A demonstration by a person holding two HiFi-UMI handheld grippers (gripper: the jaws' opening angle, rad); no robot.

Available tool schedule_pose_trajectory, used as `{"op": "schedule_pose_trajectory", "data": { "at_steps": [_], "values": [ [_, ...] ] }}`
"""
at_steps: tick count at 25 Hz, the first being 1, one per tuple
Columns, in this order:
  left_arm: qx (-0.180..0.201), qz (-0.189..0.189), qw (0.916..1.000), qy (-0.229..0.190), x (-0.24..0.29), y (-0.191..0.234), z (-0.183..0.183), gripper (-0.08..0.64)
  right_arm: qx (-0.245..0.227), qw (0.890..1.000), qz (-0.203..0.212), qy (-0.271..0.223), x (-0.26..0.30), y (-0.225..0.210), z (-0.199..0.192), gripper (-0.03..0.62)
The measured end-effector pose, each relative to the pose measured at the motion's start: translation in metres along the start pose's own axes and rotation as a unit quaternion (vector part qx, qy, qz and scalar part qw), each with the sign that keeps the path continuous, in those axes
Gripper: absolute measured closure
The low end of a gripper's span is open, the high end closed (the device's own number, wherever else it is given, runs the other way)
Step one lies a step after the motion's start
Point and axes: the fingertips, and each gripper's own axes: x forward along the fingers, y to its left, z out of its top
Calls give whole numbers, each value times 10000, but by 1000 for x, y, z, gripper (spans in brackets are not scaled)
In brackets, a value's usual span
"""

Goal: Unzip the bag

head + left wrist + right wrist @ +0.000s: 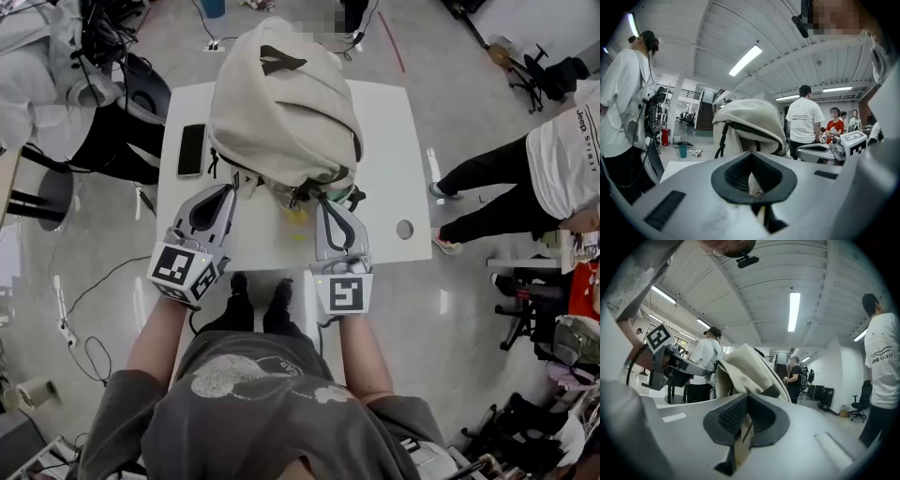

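One bag (281,103), a slumped beige backpack, stands on the white tabletop (384,141), filling the middle from the far edge almost to the near one. Two grippers meet it at its near face. The left gripper (228,187) sits towards the near left corner and the right gripper (323,204) just beside the bag's near right side.

The left one's fingers (733,176) are pressed together on a thin sliver of the bag's beige cloth. A small metal bit shows in the pinch, too small to tell whether it is the zip pull. The right one's fingers (729,416) are likewise clamped on a strip of beige fabric from the bag.

One dark phone (191,150) lies along the left edge. One round hole (405,229) shows near the near right corner. One small yellow patch (298,217) lies between the grippers, too blurred to name. The bag's bulge hides most of the zip from above. One bystander (525,173) at the right is cut off by the picture's edge.
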Motion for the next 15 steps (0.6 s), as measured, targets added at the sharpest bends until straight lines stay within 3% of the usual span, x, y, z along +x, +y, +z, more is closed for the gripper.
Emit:
{"op": "schedule_pose_trajectory", "data": {
  "at_steps": [10, 15],
  "values": [
    [-265, -435, 9983, 298, -9, -20, -33, 555, 61, 9982, -405, 446, -35, 7, -30, 594],
    [-453, -777, 9956, 253, -42, -21, -43, 555, 12, 9960, -774, 443, -52, 40, -26, 594]
  ]
}}
